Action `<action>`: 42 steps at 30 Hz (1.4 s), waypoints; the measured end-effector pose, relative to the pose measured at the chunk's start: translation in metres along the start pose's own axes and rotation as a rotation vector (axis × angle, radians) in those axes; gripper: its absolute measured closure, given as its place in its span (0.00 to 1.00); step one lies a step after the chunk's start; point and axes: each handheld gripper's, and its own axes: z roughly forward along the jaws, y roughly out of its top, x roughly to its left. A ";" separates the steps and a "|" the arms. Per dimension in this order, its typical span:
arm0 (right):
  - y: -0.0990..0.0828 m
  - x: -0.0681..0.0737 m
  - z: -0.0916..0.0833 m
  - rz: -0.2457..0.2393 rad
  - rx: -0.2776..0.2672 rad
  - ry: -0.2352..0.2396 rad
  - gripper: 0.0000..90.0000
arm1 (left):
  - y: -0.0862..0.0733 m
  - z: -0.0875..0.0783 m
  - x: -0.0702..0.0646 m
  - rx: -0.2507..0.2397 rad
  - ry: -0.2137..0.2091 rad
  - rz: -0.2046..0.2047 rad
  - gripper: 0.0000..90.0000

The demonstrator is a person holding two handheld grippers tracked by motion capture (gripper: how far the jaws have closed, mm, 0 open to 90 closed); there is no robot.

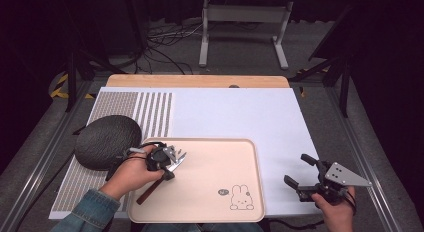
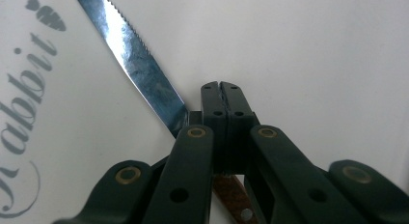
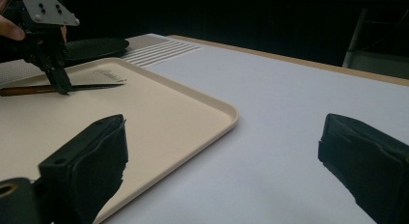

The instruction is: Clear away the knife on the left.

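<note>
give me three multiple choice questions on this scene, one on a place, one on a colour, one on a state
1. Where does the knife lie?
A. on the tray
B. on the dark mat
C. on the floor

2. What colour is the knife's handle?
A. white
B. brown
C. blue

3. How do the right gripper's jaws stand?
A. shut on the knife
B. shut on nothing
C. open, with nothing between them

Answers:
1. A, the right gripper view shows the knife flat on the beige tray under the left gripper.
2. B, a reddish-brown handle shows in the high view and under the jaws in the left gripper view.
3. C, the right gripper view shows its two jaws wide apart over the white table.
</note>
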 end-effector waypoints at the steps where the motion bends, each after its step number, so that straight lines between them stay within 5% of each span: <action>1: 0.000 0.000 0.000 -0.001 0.001 0.001 0.05 | 0.000 0.000 0.001 0.001 0.000 0.001 1.00; 19: 0.000 0.000 0.001 -0.007 0.005 0.003 0.05 | -0.016 -0.006 0.003 0.005 0.026 -0.048 1.00; 42: -0.001 0.001 0.003 -0.008 0.011 0.003 0.05 | -0.035 -0.012 -0.014 0.071 -0.004 -0.017 1.00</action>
